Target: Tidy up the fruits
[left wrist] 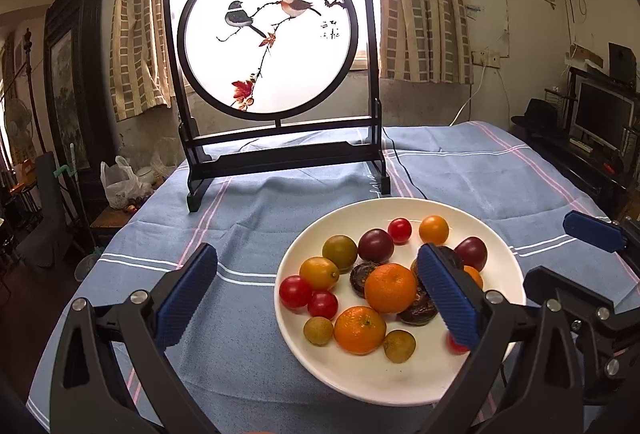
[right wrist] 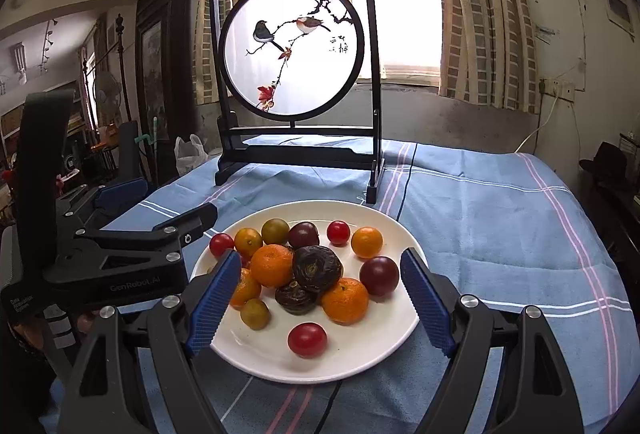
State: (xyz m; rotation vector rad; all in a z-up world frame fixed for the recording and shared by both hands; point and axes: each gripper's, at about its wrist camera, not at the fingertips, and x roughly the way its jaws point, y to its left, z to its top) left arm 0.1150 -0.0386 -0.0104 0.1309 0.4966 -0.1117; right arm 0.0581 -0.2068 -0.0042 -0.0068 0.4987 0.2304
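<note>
**Both claws spread over a full plate of fruit**

Everything sits heaped on one white plate [right wrist: 384,338] on the blue striped tablecloth [right wrist: 500,218]: mandarins [right wrist: 272,265], cherry tomatoes [right wrist: 307,339], dark plums [right wrist: 379,275], small greenish fruits [right wrist: 255,313] and two wrinkled dark ones [right wrist: 317,267], all mixed with no sorting by kind. Whether this pile is the tidy result or the jumble to be sorted, I cannot tell.

The right gripper [right wrist: 316,298] hangs low at the plate's near rim, fingers wide apart, framing the central heap, gripping nothing. The left gripper [left wrist: 316,298] is likewise spread and empty, set left of the plate; only its right finger [left wrist: 448,298] reaches over the fruit. Behind stands a framed bird screen [left wrist: 268,34], well clear.
</note>
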